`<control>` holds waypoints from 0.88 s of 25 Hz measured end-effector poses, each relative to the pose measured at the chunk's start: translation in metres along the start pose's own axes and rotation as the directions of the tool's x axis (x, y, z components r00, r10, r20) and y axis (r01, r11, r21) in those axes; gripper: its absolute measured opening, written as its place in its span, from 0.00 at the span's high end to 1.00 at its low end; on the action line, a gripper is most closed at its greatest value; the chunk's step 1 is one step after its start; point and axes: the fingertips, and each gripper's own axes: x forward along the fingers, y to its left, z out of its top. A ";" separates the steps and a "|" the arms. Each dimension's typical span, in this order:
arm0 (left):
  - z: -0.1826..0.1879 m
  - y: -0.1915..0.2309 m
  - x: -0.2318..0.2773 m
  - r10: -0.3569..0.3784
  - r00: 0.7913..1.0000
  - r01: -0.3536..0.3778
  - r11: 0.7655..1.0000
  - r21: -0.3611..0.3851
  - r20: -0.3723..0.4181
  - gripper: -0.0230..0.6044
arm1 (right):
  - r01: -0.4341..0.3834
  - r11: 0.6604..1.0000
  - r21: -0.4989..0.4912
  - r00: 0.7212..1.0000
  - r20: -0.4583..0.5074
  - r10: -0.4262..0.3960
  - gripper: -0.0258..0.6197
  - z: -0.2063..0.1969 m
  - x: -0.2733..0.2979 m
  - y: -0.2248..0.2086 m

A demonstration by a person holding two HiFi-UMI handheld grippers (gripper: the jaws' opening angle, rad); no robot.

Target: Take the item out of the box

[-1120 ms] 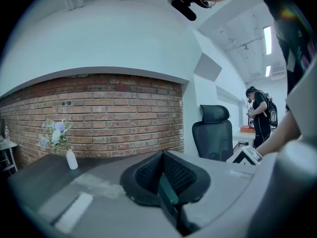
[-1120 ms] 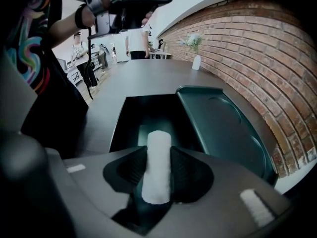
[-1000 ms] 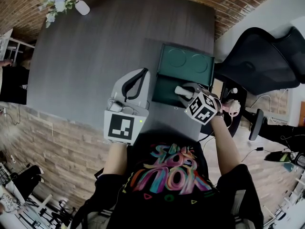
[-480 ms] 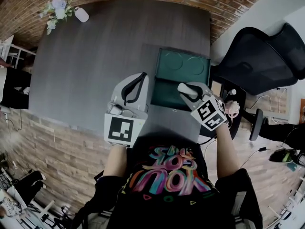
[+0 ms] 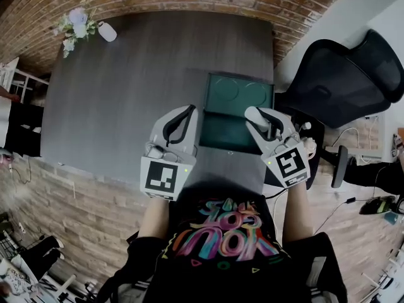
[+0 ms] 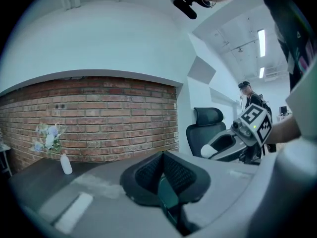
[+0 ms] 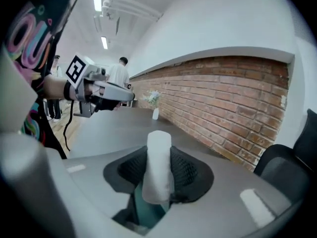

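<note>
In the head view a dark green box [image 5: 238, 100] lies open on the grey table, its lid tipped back with two round recesses. My right gripper [image 5: 260, 117] hangs above the box's right front part, shut on a white cylinder-shaped item [image 5: 252, 113]. The right gripper view shows that white item [image 7: 157, 165] standing upright between the black pads [image 7: 187, 172], with green box below. My left gripper [image 5: 180, 115] is held just left of the box, its jaws closed together on nothing; the left gripper view shows its pads [image 6: 179, 171] meeting.
A black office chair [image 5: 341, 81] stands right of the table. A white bottle [image 5: 107, 31] and flowers [image 5: 76, 21] sit at the table's far left corner. A brick wall runs behind. The table's near edge [image 5: 95, 169] lies just before me.
My right gripper has risen out of the box with the white item and tilted up toward level. The left gripper has stayed where it was.
</note>
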 end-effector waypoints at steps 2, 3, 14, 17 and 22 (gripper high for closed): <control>0.001 -0.002 0.001 -0.008 1.000 0.008 1.000 -0.005 0.003 0.96 | 0.046 0.999 0.028 0.998 0.045 -0.047 0.74 0.011 -0.012 -0.008; 0.001 -0.003 0.001 -0.012 1.000 0.012 1.000 -0.006 0.005 0.96 | 0.069 0.997 0.046 0.995 0.071 -0.072 0.74 0.017 -0.019 -0.012; 0.007 -0.010 0.008 -0.049 0.999 0.049 0.999 0.002 0.020 0.96 | 0.222 0.963 0.153 0.944 0.213 -0.251 0.74 0.036 -0.073 -0.038; 0.008 -0.011 0.009 -0.056 0.998 0.056 0.998 -0.001 0.022 0.96 | 0.250 0.944 0.213 0.922 0.245 -0.299 0.74 0.035 -0.086 -0.044; 0.008 -0.010 0.010 -0.056 0.998 0.056 0.998 -0.008 0.023 0.96 | 0.264 0.913 0.312 0.900 0.261 -0.350 0.74 0.029 -0.099 -0.051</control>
